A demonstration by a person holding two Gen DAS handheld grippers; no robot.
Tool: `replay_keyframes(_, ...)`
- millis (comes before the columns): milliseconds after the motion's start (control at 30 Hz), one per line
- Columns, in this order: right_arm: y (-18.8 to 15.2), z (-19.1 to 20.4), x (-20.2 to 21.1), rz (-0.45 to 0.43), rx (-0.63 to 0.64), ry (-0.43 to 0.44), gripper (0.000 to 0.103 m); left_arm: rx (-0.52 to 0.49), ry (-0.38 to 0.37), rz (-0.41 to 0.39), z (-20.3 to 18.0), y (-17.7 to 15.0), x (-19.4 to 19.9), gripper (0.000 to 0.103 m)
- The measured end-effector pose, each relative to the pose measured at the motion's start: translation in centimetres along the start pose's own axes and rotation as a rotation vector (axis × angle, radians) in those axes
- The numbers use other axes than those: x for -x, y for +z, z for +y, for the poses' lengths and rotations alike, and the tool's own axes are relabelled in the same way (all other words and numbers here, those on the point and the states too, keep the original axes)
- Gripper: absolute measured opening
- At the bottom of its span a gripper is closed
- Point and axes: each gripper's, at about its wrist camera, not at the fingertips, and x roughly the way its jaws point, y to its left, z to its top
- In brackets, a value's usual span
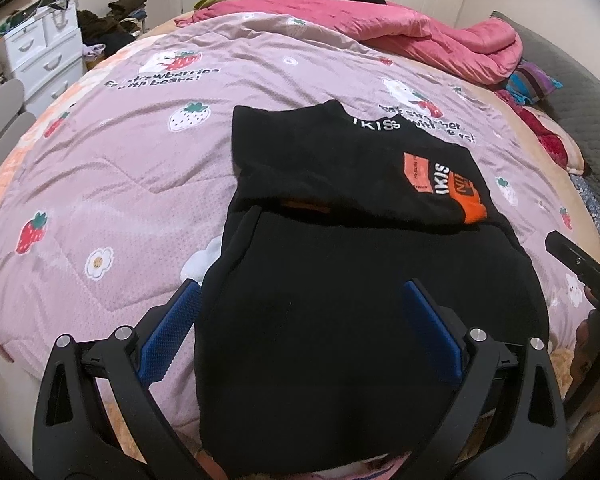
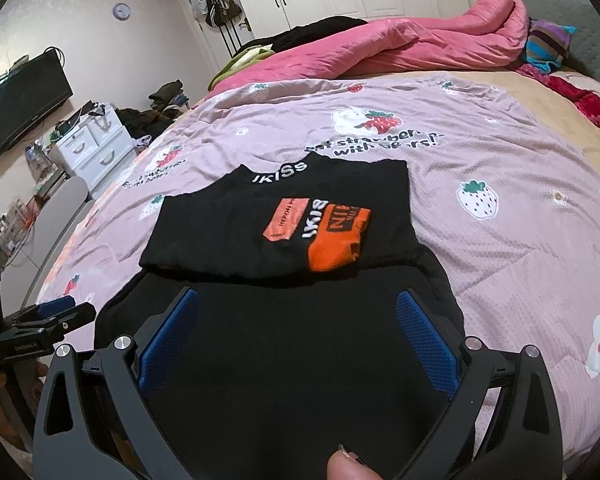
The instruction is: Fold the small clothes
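Bedroom; quilted pink strawberry-print bedspread carried the black sweater, soft knit, sleeves folded over the chest, long axis running straight away from both tools. Left tool and right tool were both released (blue pads apart), hovering at the near hem, about equally near.

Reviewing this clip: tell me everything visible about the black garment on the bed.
The black garment is soft, knit-looking fabric with white "IKISS" lettering at its collar. It lies flat on the pink strawberry-print quilt, partly folded: a sleeve with orange patches and an orange cuff is laid across its upper part, and a fold edge runs crosswise below that. Its near end stretches toward both cameras, between the open blue-padded fingers of the left gripper and right gripper. Whether either gripper touches it cannot be told.
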Motion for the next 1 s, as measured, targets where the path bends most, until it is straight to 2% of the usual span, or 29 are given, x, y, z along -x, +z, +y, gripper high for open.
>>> replay_keyframes(200, -0.8, -0.6, 0.5, 0.009, 0.001, -0.008, 0.098, 0.002, 0.012, 0.011, 0.3, -0.9, 0.3, 0.094)
replay_keyframes(300, -1.2, -0.9, 0.8, 0.011, 0.0, -0.007, 0.098, 0.013, 0.021, -0.01, 0.8, -1.4, 1.0, 0.094)
replay_keyframes(700, -2.7, -3.0, 2.7, 0.013, -0.024, -0.012, 0.098, 0.025, 0.064, 0.032, 2.4, -3.8, 1.5, 0.094)
replay_keyframes(900, -3.8, -4.0, 3.6, 0.017, -0.027, -0.03, 0.098, 0.038, 0.065, 0.063, 3.5, -5.2, 1.4, 0.094)
replay_keyframes(1000, -4.6, -4.5, 4.1, 0.018, -0.03, -0.041, 0.098, 0.059, 0.041, 0.073, 4.4, -6.1, 1.2, 0.094)
